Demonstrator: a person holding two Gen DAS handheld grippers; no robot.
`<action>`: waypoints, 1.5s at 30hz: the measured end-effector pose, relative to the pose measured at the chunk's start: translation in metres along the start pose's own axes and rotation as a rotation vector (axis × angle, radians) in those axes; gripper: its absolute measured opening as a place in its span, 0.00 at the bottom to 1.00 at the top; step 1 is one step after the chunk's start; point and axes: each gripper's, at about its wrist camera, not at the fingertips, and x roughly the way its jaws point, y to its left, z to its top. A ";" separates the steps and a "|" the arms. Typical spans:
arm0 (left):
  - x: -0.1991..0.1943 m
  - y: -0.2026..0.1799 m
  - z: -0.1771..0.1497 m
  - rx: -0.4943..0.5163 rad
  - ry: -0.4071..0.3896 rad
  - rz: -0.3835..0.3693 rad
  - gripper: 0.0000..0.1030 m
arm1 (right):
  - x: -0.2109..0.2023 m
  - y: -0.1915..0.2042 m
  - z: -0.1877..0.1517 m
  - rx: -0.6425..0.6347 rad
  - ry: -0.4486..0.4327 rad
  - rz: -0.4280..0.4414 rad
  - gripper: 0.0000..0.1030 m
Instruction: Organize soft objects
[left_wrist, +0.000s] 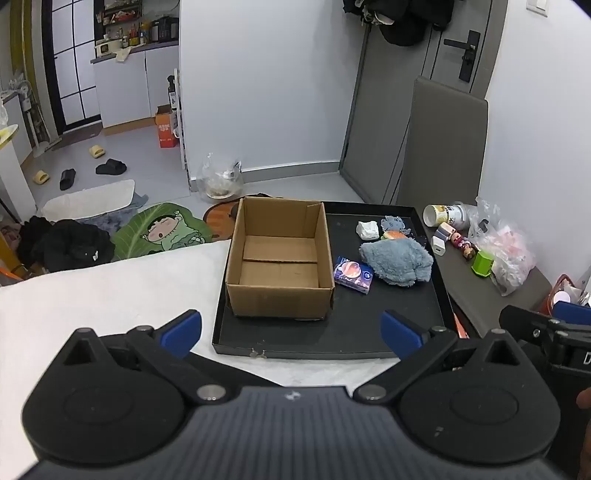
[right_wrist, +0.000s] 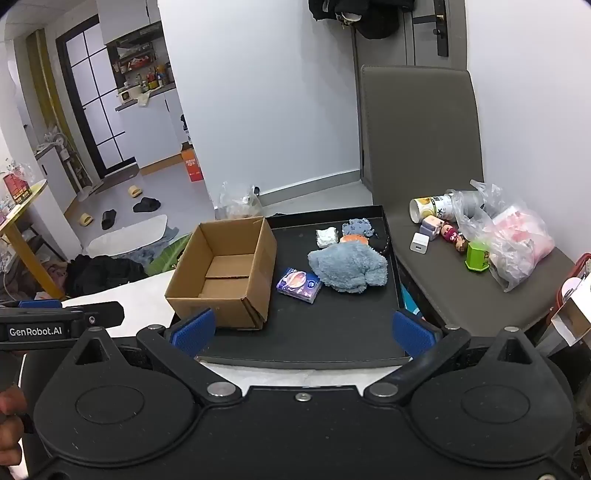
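An empty open cardboard box (left_wrist: 280, 258) (right_wrist: 225, 273) stands on the left of a black tray (left_wrist: 332, 339) (right_wrist: 332, 332). To its right lie a fluffy blue-grey cloth (left_wrist: 397, 264) (right_wrist: 349, 267), a purple tissue pack (left_wrist: 352, 274) (right_wrist: 299, 283), a white folded wad (left_wrist: 367, 229) (right_wrist: 327, 236), a small blue rag (left_wrist: 395, 223) (right_wrist: 356, 226) and an orange object (left_wrist: 394, 235) (right_wrist: 352, 239). My left gripper (left_wrist: 291, 332) is open and empty before the tray's near edge. My right gripper (right_wrist: 303, 330) is open and empty, also before the near edge.
The tray rests on a white cloth-covered surface (left_wrist: 110, 295). A grey chair seat (right_wrist: 461, 288) on the right holds a can (right_wrist: 432, 208), small figurines (right_wrist: 452, 234), a white charger (right_wrist: 418, 243), a green cup (right_wrist: 477, 256) and a plastic bag (right_wrist: 517, 243). Clothes and slippers lie on the floor.
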 end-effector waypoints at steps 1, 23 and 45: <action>0.000 0.000 0.000 -0.001 0.002 -0.002 0.99 | 0.000 0.000 0.000 -0.001 0.002 -0.001 1.00; 0.006 -0.005 0.000 0.029 0.009 -0.006 0.99 | -0.002 -0.004 0.003 0.005 -0.017 -0.031 1.00; 0.005 -0.006 0.002 0.028 0.014 -0.008 0.99 | -0.001 -0.002 0.002 0.002 -0.020 -0.038 1.00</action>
